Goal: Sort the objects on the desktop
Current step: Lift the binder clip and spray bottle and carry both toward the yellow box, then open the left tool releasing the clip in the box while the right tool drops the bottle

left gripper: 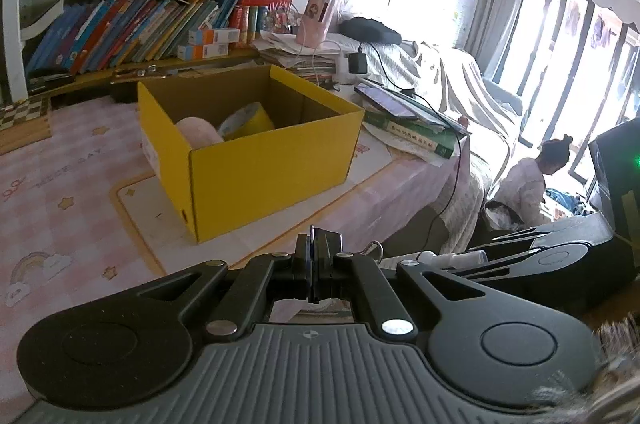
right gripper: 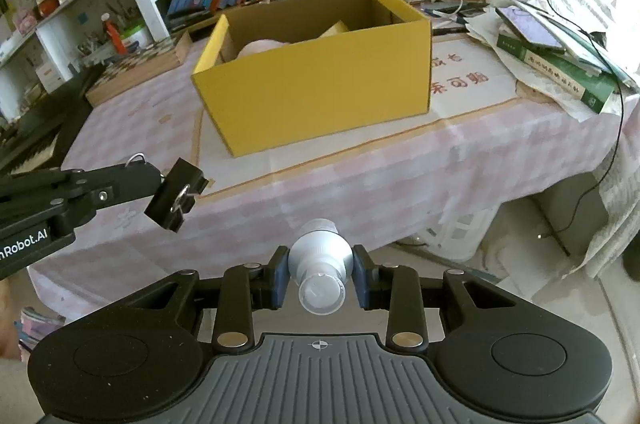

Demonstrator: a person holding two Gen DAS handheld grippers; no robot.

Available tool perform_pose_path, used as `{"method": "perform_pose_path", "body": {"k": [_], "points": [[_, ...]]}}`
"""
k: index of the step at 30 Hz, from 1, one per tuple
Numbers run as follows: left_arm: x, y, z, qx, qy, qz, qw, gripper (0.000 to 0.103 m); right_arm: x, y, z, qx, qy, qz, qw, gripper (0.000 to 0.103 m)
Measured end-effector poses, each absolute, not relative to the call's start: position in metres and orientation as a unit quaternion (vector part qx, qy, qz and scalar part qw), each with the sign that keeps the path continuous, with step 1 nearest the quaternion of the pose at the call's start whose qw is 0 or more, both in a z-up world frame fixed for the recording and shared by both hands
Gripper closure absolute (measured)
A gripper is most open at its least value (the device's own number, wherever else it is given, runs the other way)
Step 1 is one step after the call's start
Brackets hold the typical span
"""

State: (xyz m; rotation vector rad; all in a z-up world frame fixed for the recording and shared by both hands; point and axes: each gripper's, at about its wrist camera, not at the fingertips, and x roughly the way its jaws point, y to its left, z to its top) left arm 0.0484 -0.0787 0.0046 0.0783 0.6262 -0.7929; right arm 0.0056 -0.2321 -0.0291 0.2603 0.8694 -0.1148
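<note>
A yellow cardboard box (left gripper: 256,160) stands open on the pink checked tablecloth (left gripper: 68,208); it also shows in the right wrist view (right gripper: 320,92). Inside lie a pink plush thing (left gripper: 198,132) and a yellow roll (left gripper: 246,122). My left gripper (left gripper: 316,264) is shut and empty, in front of the box near the table's front edge; it shows in the right wrist view (right gripper: 176,194). My right gripper (right gripper: 320,274) is shut on a small silver and white bottle (right gripper: 321,264), held off the table's front edge; the bottle shows in the left wrist view (left gripper: 448,258).
A bookshelf (left gripper: 132,28) full of books runs behind the table. A stack of books with a tablet (left gripper: 404,112) and cables lies at the table's right end. A chessboard (right gripper: 136,70) lies at the left. A sofa and a seated person (left gripper: 528,184) are beyond the table.
</note>
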Motion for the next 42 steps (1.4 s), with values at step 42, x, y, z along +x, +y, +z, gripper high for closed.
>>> {"method": "perform_pose_path", "body": {"k": [42], "points": [[0.169, -0.193, 0.039, 0.095, 0.233, -0.225, 0.941, 0.101, 0.157, -0.344, 0.037, 0.047, 0.295, 0.069, 0.952, 0.071]]}}
